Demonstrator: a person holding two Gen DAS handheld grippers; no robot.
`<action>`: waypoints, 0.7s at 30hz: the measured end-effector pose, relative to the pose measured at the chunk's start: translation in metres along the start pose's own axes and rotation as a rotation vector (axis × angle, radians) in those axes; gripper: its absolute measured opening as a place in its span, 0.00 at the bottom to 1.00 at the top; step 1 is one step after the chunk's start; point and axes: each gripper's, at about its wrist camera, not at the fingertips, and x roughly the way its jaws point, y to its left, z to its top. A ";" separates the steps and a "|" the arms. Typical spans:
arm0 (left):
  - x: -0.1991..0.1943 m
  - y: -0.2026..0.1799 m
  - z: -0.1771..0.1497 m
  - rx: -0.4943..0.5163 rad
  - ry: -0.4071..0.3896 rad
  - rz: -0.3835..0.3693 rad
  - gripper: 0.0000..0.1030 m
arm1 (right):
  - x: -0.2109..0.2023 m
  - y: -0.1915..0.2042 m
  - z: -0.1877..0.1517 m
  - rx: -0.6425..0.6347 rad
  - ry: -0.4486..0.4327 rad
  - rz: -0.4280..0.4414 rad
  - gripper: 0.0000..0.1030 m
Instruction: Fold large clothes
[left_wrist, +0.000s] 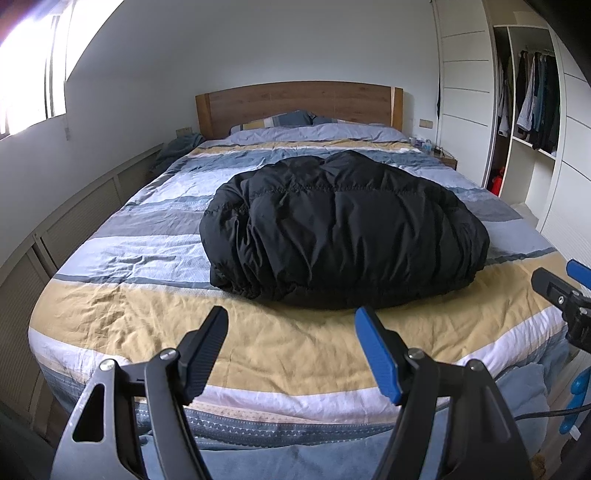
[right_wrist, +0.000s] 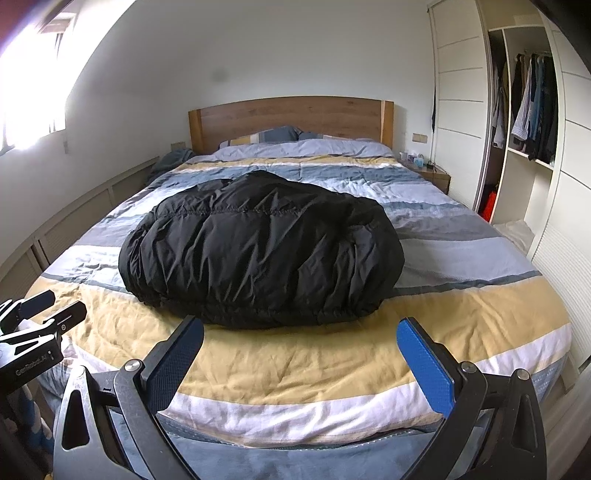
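Currently, the black quilted puffer jacket (left_wrist: 343, 229) lies as a compact, rounded bundle on the striped blue, yellow and white bed cover (left_wrist: 122, 302), directly ahead of both tools and just beyond their fingertips. The left gripper (left_wrist: 291, 354) hovers over the near edge of the bed with its jaws spread wide and nothing between them. The right gripper (right_wrist: 301, 363) hovers beside it in the same attitude, jaws equally wide and empty. Neither tool touches the garment.

Judged from the bundle's shape, the folding appears largely complete: no sleeves or hood trail outward, the gathered hem faces the tools, and the outline is closed on all visible sides. The far side of the bundle is hidden, so loose parts there cannot be ruled out.

Remaining work, if any, is probably limited to tidying the bundle. Beyond the garment, the wooden headboard (left_wrist: 295, 107) stands well apart.
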 end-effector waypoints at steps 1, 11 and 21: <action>0.000 0.000 -0.001 0.001 0.001 0.000 0.68 | 0.001 0.000 0.000 0.001 0.003 0.002 1.00; 0.000 -0.001 -0.001 0.005 0.002 0.002 0.68 | 0.005 -0.001 -0.003 0.006 0.016 0.002 1.00; 0.001 0.002 0.001 0.023 -0.006 -0.004 0.68 | 0.010 0.001 -0.005 0.000 0.029 0.004 1.00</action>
